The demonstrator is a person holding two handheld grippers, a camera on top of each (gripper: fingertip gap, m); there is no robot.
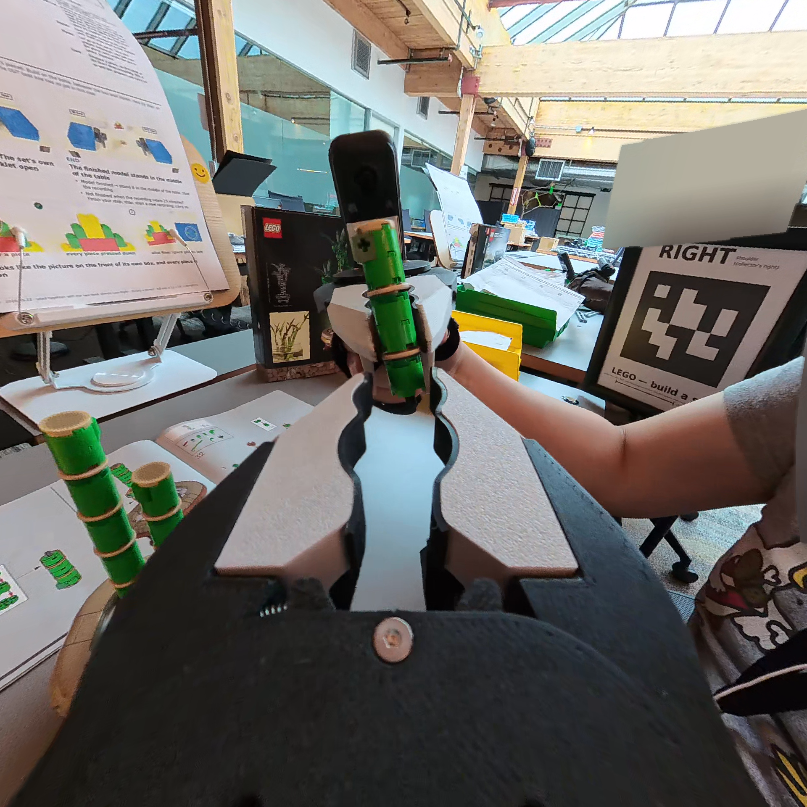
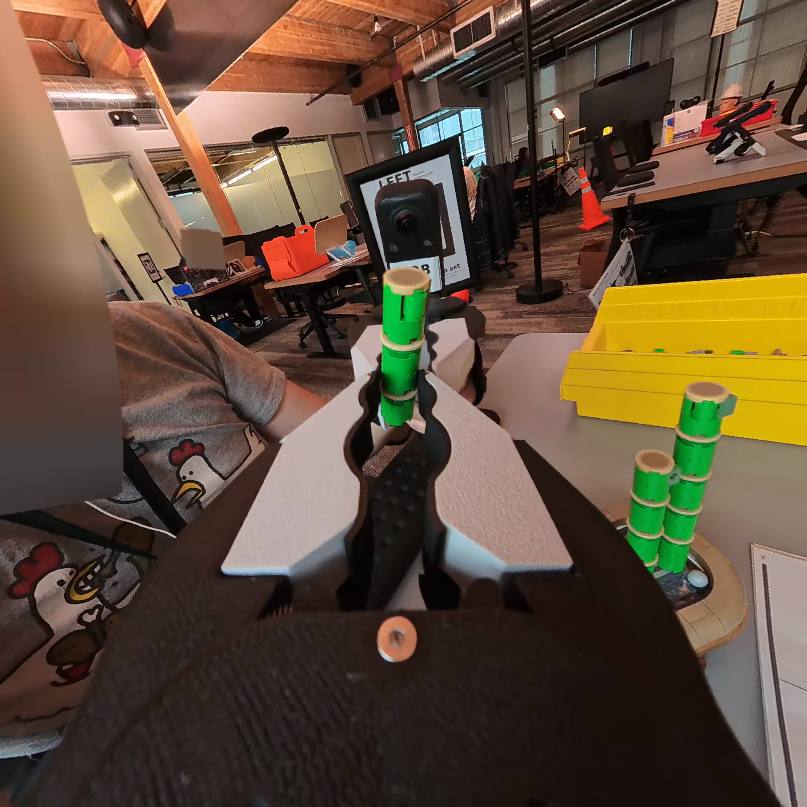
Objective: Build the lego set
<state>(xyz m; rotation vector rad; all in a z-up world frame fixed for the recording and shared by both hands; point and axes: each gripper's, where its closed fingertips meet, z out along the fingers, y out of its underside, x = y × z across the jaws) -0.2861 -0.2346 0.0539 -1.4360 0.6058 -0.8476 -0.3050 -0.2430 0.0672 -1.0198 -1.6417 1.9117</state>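
Between the two facing grippers, the green bamboo stalk segment [image 2: 401, 353] stands nearly upright, its long axis vertical. Both the right gripper [image 2: 399, 408] and the left gripper [image 1: 399, 384] clamp its lower end. The built bamboo stalks [image 2: 681, 484] stand apart, on the right gripper's side.

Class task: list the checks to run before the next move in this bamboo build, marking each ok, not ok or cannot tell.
1. Right gripper grips the loose stalk: ok.
2. Left gripper also grips it: cannot tell; its tips flank the lower end.
3. Loose stalk carries its tan cap: ok.
4. Built stalks stand upright in the base: ok.
5. Booklet lies open: ok.
6. Free socket in the base for the loose stalk: cannot tell.
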